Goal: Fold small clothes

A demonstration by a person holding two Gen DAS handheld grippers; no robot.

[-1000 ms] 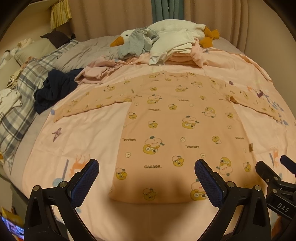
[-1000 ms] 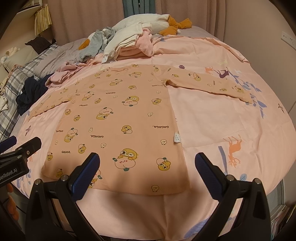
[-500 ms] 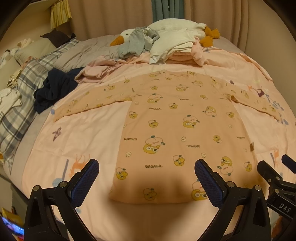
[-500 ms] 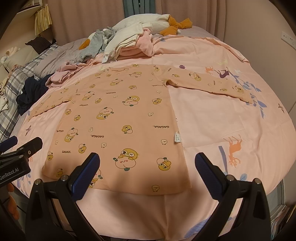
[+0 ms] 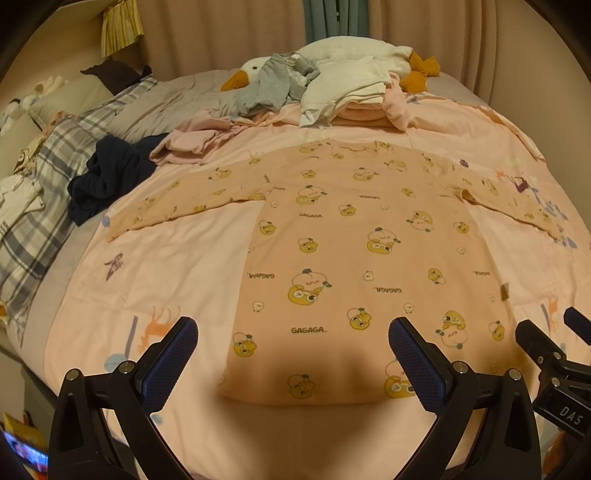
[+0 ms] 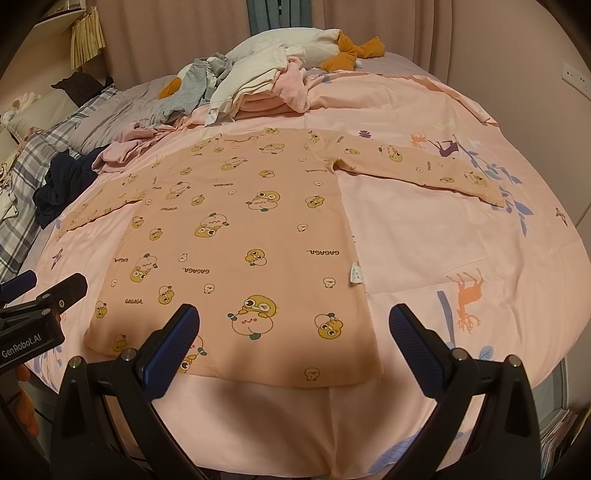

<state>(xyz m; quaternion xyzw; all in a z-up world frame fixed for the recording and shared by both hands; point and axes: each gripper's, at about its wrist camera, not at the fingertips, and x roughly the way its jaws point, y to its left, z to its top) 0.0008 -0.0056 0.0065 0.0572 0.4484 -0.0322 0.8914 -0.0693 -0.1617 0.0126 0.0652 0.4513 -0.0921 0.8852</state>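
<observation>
Across the frame's centre the peach shirt [image 5: 354, 266] lies flat, sleeves out, on the pink bedsheet [image 5: 177, 269]; my left gripper [image 5: 291, 365] and right gripper [image 6: 295, 349], jaws spread and empty, should pinch each hem corner cleanly before folding.

goose plush [image 5: 255, 72], plaid pillow [image 5: 44, 173], curtains [image 6: 369, 22] — pink printed bedsheet [image 6: 424, 229]

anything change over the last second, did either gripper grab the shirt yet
No visible change. Both the left gripper and right gripper stay open near the hem of the peach shirt, which still lies flat with both sleeves spread. Nothing grasped.
</observation>
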